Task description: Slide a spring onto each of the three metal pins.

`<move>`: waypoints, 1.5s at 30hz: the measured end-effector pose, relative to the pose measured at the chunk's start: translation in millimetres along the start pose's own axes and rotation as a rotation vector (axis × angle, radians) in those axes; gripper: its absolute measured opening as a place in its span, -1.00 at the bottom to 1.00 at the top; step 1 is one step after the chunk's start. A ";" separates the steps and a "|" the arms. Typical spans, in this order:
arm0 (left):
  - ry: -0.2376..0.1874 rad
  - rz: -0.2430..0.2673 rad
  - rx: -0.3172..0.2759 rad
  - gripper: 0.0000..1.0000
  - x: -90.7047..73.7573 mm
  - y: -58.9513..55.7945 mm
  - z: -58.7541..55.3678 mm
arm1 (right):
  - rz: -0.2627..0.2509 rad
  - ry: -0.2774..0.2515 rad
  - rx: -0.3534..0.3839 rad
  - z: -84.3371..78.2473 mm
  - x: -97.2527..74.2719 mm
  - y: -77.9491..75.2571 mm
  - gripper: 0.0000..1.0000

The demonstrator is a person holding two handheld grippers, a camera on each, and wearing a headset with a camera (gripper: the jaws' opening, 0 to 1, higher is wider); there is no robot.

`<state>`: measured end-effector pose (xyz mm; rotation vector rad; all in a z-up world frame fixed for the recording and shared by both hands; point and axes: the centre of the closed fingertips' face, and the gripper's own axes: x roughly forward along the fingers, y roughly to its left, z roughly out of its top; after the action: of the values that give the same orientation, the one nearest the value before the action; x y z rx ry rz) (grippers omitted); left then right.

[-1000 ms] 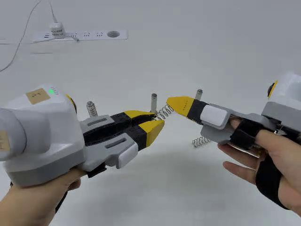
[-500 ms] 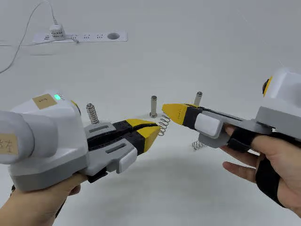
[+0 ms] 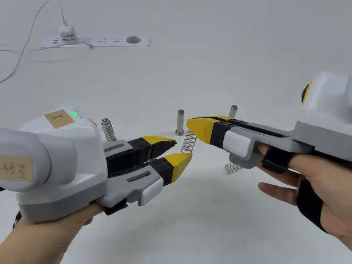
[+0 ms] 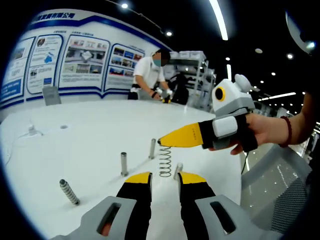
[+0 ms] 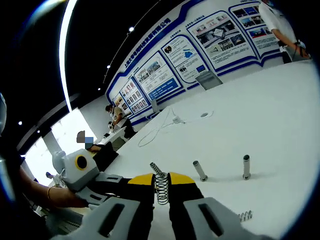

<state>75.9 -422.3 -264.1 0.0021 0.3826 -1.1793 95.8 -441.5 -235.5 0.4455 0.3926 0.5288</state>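
Handling a light coil spring pinched at one end

**Item.** The spring hangs from the tip of the right tongs, which are closed on its upper coils. The rest dangles free above the surface, just beside the bare middle pin.

**Handling.** Thin wire and open coils suggest a very light, bendy part, likely to sway or flick out of a loose grip. A hold across the end coils seems best, as it leaves the lower end free to go over a pin.

**Other tongs.** The left tongs are open and empty, with their tips near the spring's lower end.

**Holders.**
- The left pin already carries a spring.
- The middle pin and the far pin stand bare.
- A loose spring lies on the surface below the right tongs.
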 end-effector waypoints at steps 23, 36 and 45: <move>0.049 0.040 0.054 -0.14 -4.4 6.1 -10.1 | -0.048 -0.060 -0.212 37.5 32.0 -14.8 -0.78; 0.066 0.034 0.050 0.07 -3.4 5.8 -17.4 | -0.075 -0.041 -0.318 36.0 52.4 -31.3 -0.78; 0.065 0.036 0.040 0.10 -3.7 7.6 -19.1 | -0.076 -0.029 -0.362 31.8 62.4 -37.3 -0.78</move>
<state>75.9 -412.2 -282.3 0.0816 0.4142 -1.1526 174.8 -445.1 -242.7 0.0890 0.2765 0.5059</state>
